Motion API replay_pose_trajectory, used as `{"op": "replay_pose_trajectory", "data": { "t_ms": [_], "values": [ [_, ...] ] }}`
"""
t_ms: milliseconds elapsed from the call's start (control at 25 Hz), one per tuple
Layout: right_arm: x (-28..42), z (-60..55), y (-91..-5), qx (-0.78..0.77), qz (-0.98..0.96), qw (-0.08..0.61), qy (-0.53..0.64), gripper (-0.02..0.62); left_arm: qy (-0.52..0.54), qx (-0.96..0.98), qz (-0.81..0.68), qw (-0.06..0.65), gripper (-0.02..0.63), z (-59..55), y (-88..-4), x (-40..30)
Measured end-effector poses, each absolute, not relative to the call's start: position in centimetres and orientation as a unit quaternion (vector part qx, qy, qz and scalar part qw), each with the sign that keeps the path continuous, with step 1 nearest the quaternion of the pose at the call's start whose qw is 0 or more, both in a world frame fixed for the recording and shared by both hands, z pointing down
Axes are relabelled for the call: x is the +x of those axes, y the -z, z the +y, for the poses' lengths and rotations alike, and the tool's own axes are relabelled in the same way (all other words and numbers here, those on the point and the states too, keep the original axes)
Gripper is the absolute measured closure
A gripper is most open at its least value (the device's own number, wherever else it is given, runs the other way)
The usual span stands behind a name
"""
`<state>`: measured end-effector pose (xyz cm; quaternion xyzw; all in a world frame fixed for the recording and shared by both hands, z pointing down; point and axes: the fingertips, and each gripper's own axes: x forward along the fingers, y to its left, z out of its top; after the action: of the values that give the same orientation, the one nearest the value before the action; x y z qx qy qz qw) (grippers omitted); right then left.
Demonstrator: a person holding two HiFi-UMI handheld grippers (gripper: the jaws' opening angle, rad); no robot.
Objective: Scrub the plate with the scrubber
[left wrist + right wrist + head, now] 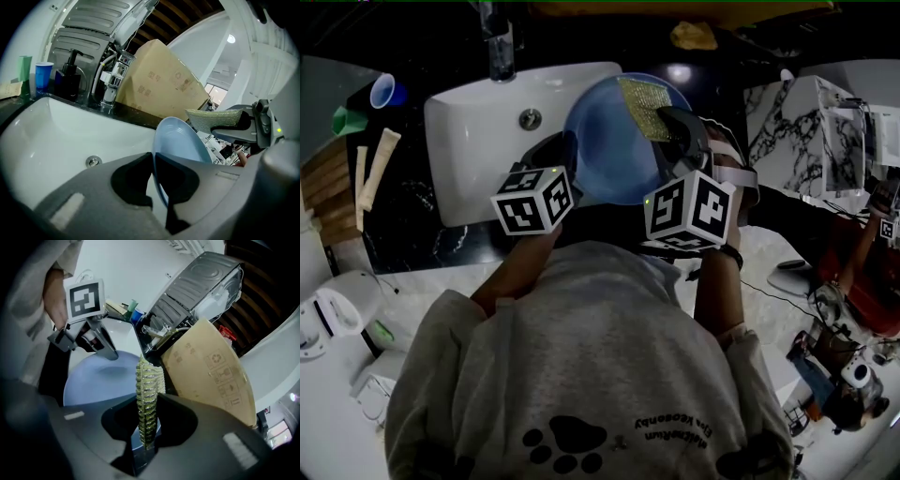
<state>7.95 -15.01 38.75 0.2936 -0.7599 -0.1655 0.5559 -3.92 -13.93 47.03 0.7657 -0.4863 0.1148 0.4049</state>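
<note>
A light blue plate is held tilted over the right part of the white sink. My left gripper is shut on the plate's near left rim, and the plate stands on edge in the left gripper view. My right gripper is shut on a yellow-green mesh scrubber, which lies at the plate's upper right. In the right gripper view the scrubber stands edge-on between the jaws, with the plate behind and to the left.
A tap stands behind the sink. A blue cup, a green cup and a wooden board sit at the left on the dark counter. A brown cardboard box leans behind the sink. A person's grey sleeves fill the foreground.
</note>
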Motion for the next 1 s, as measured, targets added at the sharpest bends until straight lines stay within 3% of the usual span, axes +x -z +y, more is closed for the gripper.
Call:
{"op": "replay_pose_trajectory", "data": {
  "t_ms": [520,1000],
  "values": [
    [8.8,-16.9,-45.2,0.285,-0.718,0.599,0.208,0.52,-0.124,0.766,-0.489,0.398,0.589,-14.1,-47.2,-3.9],
    [8.5,-14.5,-49.8,0.233,-0.745,0.618,0.09,0.52,-0.127,0.754,-0.494,0.414,0.588,-13.8,-48.1,-3.8]
  ]
}}
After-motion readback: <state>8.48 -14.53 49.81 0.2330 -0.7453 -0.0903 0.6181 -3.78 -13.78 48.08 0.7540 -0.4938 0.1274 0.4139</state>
